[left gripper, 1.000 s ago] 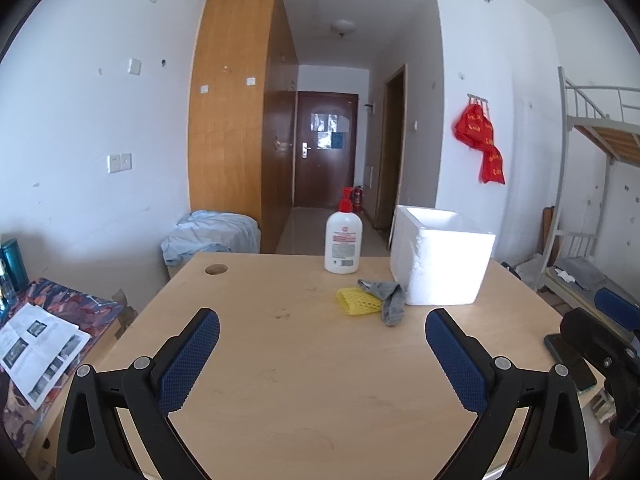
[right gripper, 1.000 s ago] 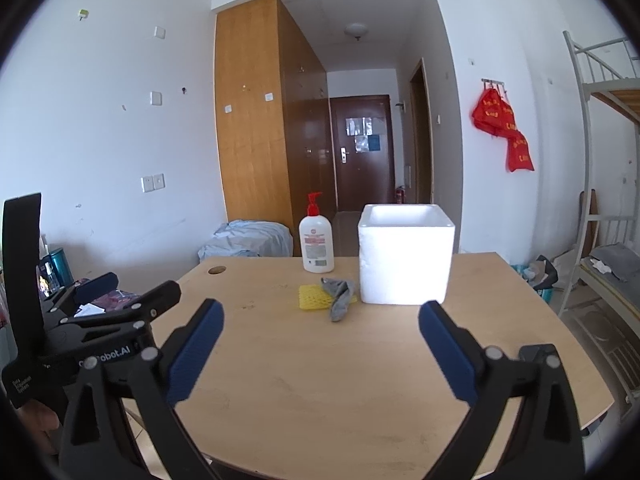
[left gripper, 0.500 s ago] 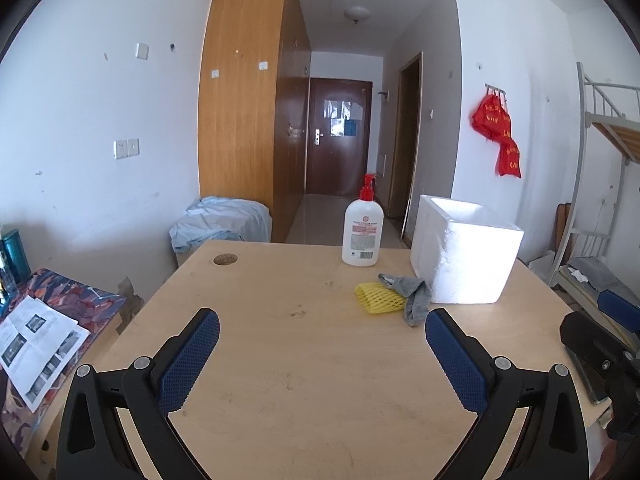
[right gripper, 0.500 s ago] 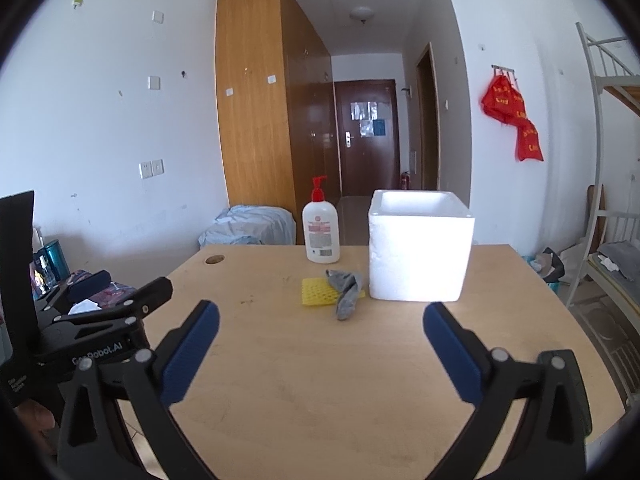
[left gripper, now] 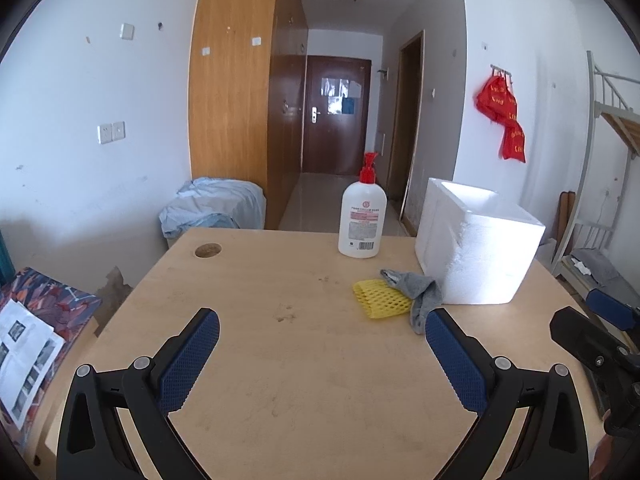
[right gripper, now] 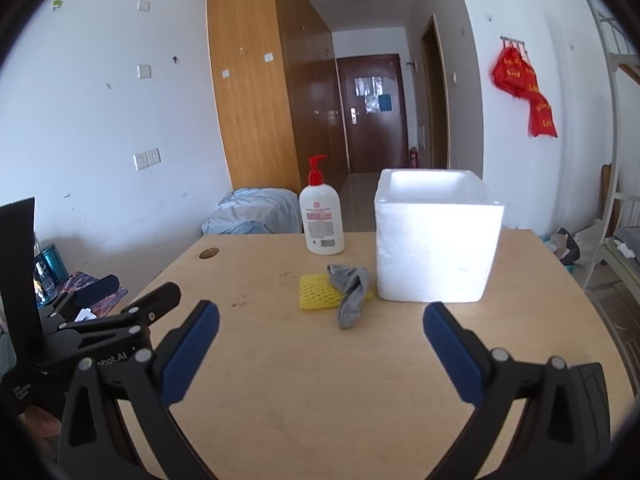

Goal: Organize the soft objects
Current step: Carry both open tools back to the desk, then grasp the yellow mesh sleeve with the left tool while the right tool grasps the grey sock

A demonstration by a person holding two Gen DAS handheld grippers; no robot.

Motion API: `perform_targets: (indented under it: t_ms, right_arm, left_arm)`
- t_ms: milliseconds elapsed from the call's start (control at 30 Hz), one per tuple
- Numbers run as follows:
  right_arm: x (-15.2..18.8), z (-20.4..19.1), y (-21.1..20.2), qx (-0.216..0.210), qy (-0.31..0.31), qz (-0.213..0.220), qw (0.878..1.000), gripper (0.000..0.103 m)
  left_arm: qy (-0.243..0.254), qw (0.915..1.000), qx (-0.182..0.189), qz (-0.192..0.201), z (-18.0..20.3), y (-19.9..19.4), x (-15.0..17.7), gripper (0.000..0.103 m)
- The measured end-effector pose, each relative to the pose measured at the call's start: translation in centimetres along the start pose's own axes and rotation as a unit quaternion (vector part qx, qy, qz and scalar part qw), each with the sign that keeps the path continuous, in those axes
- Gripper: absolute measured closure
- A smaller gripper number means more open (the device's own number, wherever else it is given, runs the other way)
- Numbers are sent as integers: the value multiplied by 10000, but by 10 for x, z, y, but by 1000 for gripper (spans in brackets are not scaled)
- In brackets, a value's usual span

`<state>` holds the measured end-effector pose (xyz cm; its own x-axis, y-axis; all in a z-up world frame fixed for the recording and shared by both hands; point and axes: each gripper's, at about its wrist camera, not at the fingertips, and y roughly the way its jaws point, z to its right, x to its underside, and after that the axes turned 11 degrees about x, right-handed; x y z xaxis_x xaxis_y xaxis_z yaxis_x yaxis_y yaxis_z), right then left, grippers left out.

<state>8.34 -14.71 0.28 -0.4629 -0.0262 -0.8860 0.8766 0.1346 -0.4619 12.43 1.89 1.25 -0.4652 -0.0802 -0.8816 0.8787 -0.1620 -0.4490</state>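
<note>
Landmark: we take the white foam box (right gripper: 438, 240), standing open-topped on the wooden table (right gripper: 320, 380).
Left gripper (left gripper: 322, 350): we see its jaws spread wide, holding nothing, above the table on the near side of the box and well apart from it.
Pump bottle (right gripper: 321, 216): upright, left of the box and a little behind its front face.
Yellow foam net (right gripper: 316, 292): flat on the table, left of the box's front corner.
Grey sock (right gripper: 351, 290): we note it draped over the net's right end, just beside the box; whether it touches the box we cannot tell.
Right gripper (right gripper: 321, 344): released, empty, in front of the box.
</note>
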Motion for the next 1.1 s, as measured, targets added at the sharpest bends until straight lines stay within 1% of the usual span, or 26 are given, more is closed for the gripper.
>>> perform_targets:
  t_ms: [167, 533, 667, 867, 933, 1033, 1100]
  right_arm:
    - [-5, -4, 22, -95, -35, -167, 9998, 0]
    - [-18, -7, 78, -151, -137, -635, 9978, 2]
    - [-19, -5, 100, -221, -170, -850, 9960, 6]
    - [-14, -9, 133, -302, -381, -1239, 9911, 16]
    - [-12, -9, 139, -284, -413, -1300, 9902, 17]
    - [-11, -7, 150, -214, -477, -1399, 9888, 18]
    - [-10, -6, 157, -194, -522, -1458, 9877, 21]
  left_arm:
    - [51, 9999, 67, -126, -2, 25, -6, 0]
    - [-49, 9967, 298, -753, -18, 98, -20, 0]
    - [-43, 9951, 349, -926, -21, 124, -22, 0]
    - [50, 9932, 337, -1109, -21, 154, -23, 1]
    - [47, 9927, 338, -1153, -22, 163, -24, 1]
    - [20, 9902, 405, -1338, -25, 180, -25, 2]
    - [39, 9882, 461, -1460, -26, 192, -26, 3]
